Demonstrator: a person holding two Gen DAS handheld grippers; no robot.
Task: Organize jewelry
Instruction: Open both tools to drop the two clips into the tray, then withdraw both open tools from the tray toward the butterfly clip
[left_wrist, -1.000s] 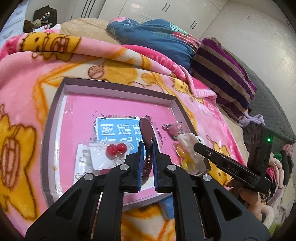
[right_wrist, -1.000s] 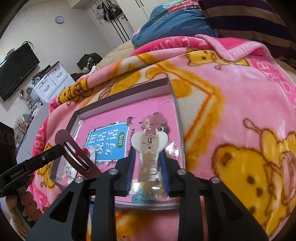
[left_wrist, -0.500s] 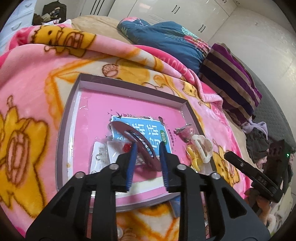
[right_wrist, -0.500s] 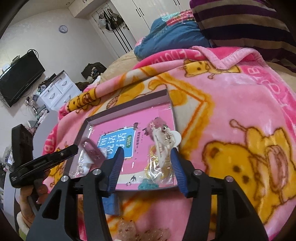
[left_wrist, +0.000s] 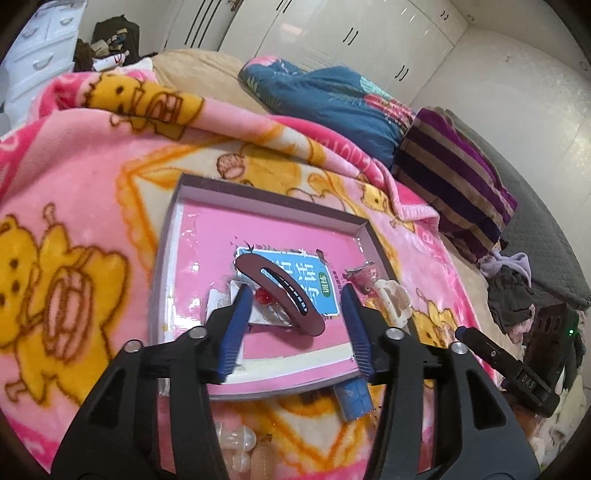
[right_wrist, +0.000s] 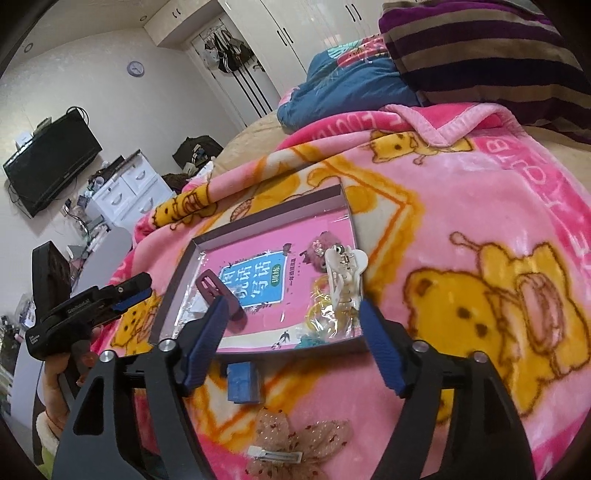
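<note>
Shallow tray (left_wrist: 258, 190) with low purple walls lies on the pink bear-print blanket (left_wrist: 92, 184), pink booklet lining its floor.

Left gripper (left_wrist: 293, 295) released, jaws spread wide, nothing between the pads; it hangs over the tray's near edge. Dark maroon hair clip (left_wrist: 280, 291) lies free on the tray floor, slanting across the blue label toward the near edge, in the gap ahead of the jaws. Red bead earrings (left_wrist: 263, 295) on a card sit just beside it, partly under it.

Right gripper (right_wrist: 291, 314) also released, jaws wide, empty, over the tray's near right corner. White claw clip (right_wrist: 345, 273) rests at the tray's right edge, touching a clear packet with yellow rings. Pink furry piece (right_wrist: 321, 247) lies just beyond it.

Tray's far half bare.

Off the tray, near its front wall: small blue box (right_wrist: 242, 380); nearer still, sheer beige bow clip (right_wrist: 295, 443). Striped pillow (left_wrist: 454, 192) and blue quilt (left_wrist: 332, 99) well beyond the far edge.
</note>
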